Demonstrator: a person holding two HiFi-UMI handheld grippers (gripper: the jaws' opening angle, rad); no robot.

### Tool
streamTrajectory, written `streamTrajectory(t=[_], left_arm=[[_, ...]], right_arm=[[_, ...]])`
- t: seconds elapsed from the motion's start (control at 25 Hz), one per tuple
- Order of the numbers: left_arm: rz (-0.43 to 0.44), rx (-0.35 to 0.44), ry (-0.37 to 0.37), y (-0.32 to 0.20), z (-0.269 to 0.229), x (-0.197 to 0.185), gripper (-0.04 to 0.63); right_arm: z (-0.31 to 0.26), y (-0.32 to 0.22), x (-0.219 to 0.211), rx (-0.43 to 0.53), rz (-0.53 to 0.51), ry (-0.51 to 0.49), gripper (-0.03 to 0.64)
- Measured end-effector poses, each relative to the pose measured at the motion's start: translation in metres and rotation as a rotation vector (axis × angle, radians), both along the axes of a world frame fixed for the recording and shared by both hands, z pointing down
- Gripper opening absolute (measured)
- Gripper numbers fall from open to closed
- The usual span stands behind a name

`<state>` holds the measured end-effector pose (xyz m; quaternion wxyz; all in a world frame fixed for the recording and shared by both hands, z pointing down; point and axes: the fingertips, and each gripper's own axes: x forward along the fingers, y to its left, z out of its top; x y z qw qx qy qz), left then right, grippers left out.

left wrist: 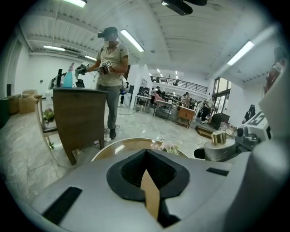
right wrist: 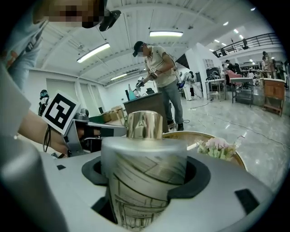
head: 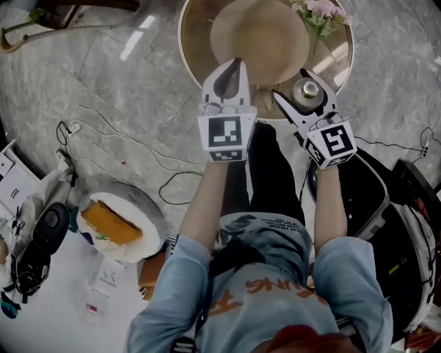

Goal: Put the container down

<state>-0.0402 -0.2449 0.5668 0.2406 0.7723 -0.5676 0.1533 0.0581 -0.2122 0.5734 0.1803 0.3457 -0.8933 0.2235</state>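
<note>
The container (head: 308,91) is a frosted cylinder with line drawings and a gold cap. My right gripper (head: 293,81) is shut on it and holds it upright over the near right edge of the round table (head: 189,52). In the right gripper view the container (right wrist: 144,172) fills the space between the jaws of the right gripper (right wrist: 149,154). My left gripper (head: 234,63) is shut on the brim of a tan straw hat (head: 262,34) over the table. From the left gripper (left wrist: 146,156) only a thin tan strip of brim (left wrist: 150,192) shows, edge-on.
Pink flowers (head: 320,10) stand at the table's far right. Cables (head: 124,148) trail over the marble floor on the left. A white stool with an orange item (head: 114,224) sits lower left, and a black case (head: 365,193) on the right. A person stands by a wooden cabinet (left wrist: 79,118).
</note>
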Motion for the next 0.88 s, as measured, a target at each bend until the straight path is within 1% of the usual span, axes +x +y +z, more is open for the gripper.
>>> streamTrajectory(t=[0.12, 0.32, 0.52, 0.72, 0.88], left_arm=[[-0.008, -0.021, 0.002, 0.002, 0.025, -0.002, 0.025], [0.0, -0.042, 0.005, -0.005, 0.06, 0.006, 0.025], [0.015, -0.05, -0.006, -0.015, 0.088, 0.006, 0.025], [-0.01, -0.076, 0.001, -0.031, 0.112, -0.008, 0.025], [-0.02, -0.079, -0.001, -0.049, 0.122, -0.016, 0.025]], right_arm=[[0.028, -0.002, -0.003, -0.022, -0.002, 0.011, 0.357], [0.073, -0.016, -0.006, -0.043, -0.019, 0.035, 0.357], [0.107, -0.039, -0.016, -0.033, -0.033, 0.054, 0.357], [0.133, -0.075, -0.03, -0.02, -0.043, 0.076, 0.357], [0.144, -0.106, -0.039, 0.013, -0.047, 0.101, 0.357]])
